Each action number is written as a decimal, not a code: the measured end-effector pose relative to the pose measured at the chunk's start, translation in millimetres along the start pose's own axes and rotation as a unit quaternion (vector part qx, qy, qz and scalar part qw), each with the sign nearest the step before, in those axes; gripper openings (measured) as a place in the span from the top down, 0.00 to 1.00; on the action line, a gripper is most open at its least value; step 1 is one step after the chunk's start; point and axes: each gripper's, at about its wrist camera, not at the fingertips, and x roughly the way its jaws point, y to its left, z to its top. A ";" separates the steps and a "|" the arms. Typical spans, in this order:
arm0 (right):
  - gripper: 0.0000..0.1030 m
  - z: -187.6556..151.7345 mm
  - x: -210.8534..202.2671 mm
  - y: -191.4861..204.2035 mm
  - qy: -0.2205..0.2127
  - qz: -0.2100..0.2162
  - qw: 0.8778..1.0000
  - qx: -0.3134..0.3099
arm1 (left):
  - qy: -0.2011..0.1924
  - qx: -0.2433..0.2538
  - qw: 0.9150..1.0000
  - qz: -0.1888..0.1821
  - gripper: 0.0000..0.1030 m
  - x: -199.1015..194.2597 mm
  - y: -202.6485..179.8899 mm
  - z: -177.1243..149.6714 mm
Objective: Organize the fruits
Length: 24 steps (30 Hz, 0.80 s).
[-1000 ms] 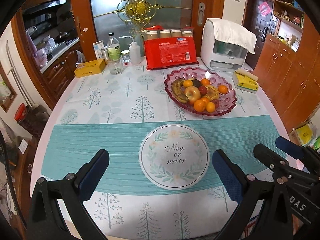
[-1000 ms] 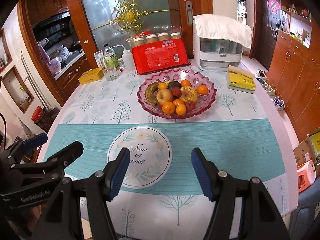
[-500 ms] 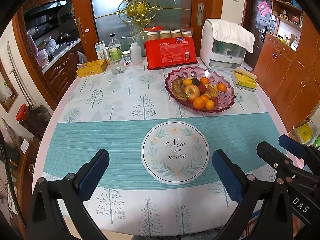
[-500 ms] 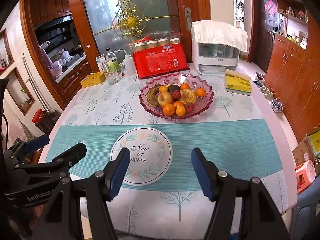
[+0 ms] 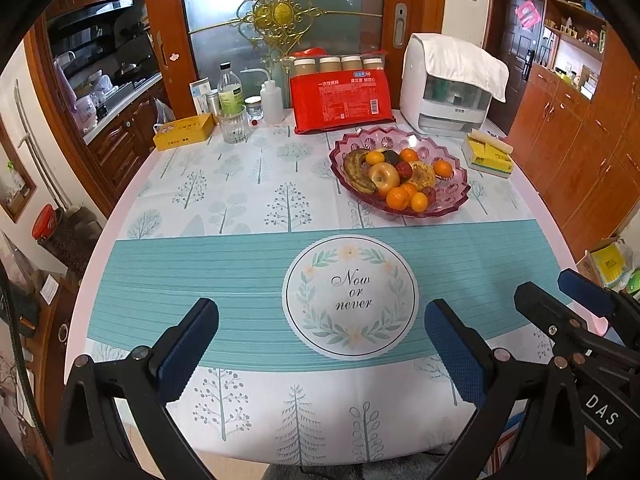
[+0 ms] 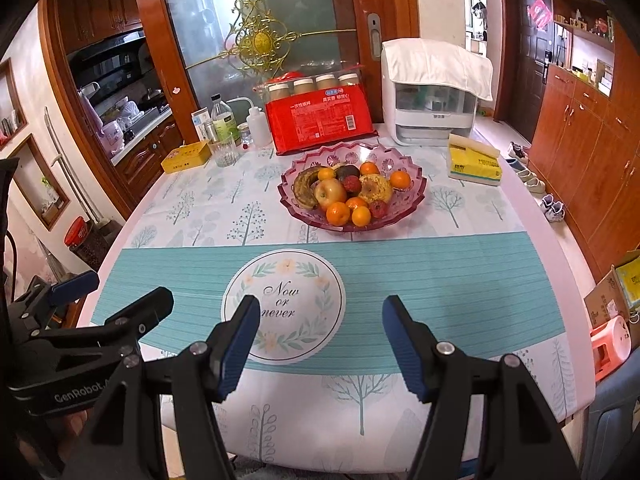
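Right wrist view: both claws, left claw point(image 5: 320, 344) and right claw point(image 6: 316, 340), hang spread and empty over the table's point(image 6: 460, 276) near edge. Fruit sits heaped in the pink bowl point(image 6: 416, 184) toward the far edge; a careless grab could tumble oranges point(image 6: 338, 214) out.

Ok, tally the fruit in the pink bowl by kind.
Banana: 1
Apple: 1
Oranges: 6
Small red fruits: 2
Dark purple fruit: 1
Mottled yellow fruit: 1
Total: 12
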 end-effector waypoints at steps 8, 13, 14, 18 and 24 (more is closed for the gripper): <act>0.38 -5.6 -2.7 3.2 0.003 -0.001 1.000 -0.001 | 0.003 -0.001 1.000 -0.001 0.01 0.5 2.0 -1.7; 0.38 -6.3 -3.6 3.7 0.004 -0.004 1.000 -0.002 | 0.004 -0.003 1.000 -0.004 0.01 0.3 3.2 -2.4; 0.38 -5.6 -3.4 3.5 0.004 -0.003 1.000 -0.002 | 0.004 -0.003 1.000 -0.003 0.01 0.9 3.0 -1.4; 0.38 -5.8 -3.6 3.8 0.005 -0.004 1.000 -0.002 | 0.005 -0.002 1.000 -0.004 0.01 1.0 3.2 -2.4; 0.38 -7.2 -3.9 2.4 0.007 -0.008 1.000 -0.002 | 0.006 -0.003 1.000 -0.004 0.01 1.3 3.1 -3.4</act>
